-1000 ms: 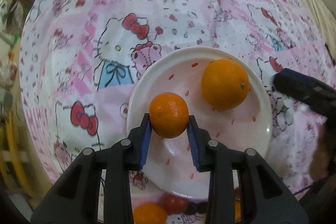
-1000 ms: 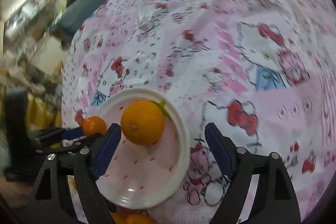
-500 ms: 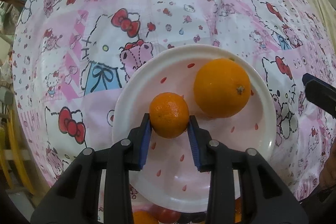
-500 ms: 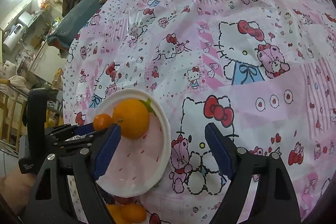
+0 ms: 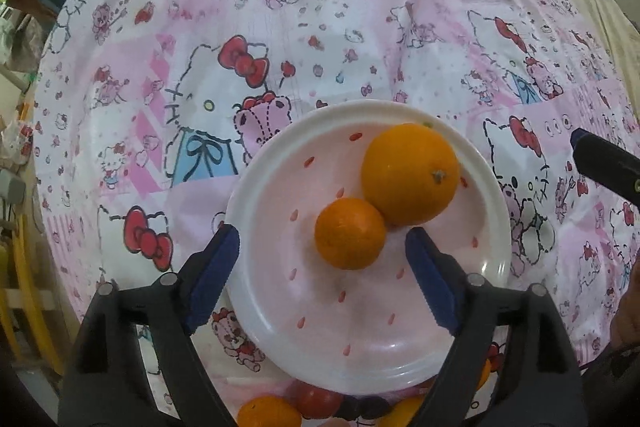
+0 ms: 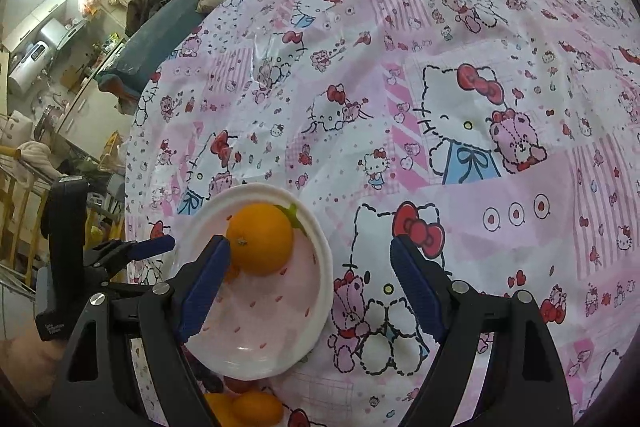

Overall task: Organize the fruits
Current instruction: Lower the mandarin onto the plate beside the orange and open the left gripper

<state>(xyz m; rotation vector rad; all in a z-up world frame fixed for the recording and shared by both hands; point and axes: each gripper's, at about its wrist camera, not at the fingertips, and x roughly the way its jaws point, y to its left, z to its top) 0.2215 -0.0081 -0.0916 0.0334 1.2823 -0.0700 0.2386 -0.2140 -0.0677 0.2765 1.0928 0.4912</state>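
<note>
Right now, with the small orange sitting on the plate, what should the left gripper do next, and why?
Probably draw the left gripper straight back and up. It is open, the small orange rests on the white plate against the big orange, and more fruit waits below the plate's near edge. Backing out straight avoids nudging either orange.

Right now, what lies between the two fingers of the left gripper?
In the left wrist view, the small orange sits on the plate between the open left gripper's fingers, touching neither finger but leaning against the big orange.
</note>
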